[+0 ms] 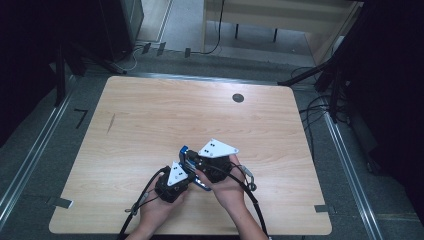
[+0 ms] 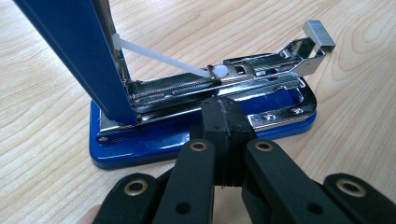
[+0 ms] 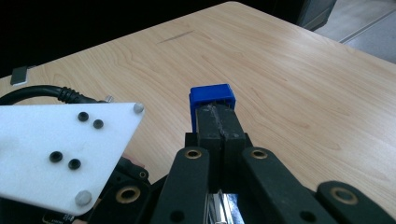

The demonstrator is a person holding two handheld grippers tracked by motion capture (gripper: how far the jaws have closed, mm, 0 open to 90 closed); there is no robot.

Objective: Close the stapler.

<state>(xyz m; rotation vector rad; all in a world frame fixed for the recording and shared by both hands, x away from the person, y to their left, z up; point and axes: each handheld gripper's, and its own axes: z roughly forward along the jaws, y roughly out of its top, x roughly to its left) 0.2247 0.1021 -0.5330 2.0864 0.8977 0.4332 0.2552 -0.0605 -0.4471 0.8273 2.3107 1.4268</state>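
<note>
A blue stapler (image 2: pixel 140 144) stands opened on the wooden table (image 1: pixel 150 110). Its blue lid (image 2: pixel 79 51) is swung upright and the metal magazine (image 2: pixel 243 77) lies exposed over the base. My left gripper (image 2: pixel 224 109) is shut, its tips pressing against the stapler's base beside the magazine, with nothing seen between the jaws. My right gripper (image 3: pixel 215 114) is shut on the raised lid, whose blue end (image 3: pixel 211 97) shows just past the tips. In the high view both grippers meet at the stapler (image 1: pixel 184 150) near the table's front middle.
A small dark round disc (image 1: pixel 238 98) sits at the table's far right part. A thin dark mark (image 1: pixel 110 123) lies on the wood at the left. Cables trail from both grippers over the front edge. Dark stands and cables ring the table.
</note>
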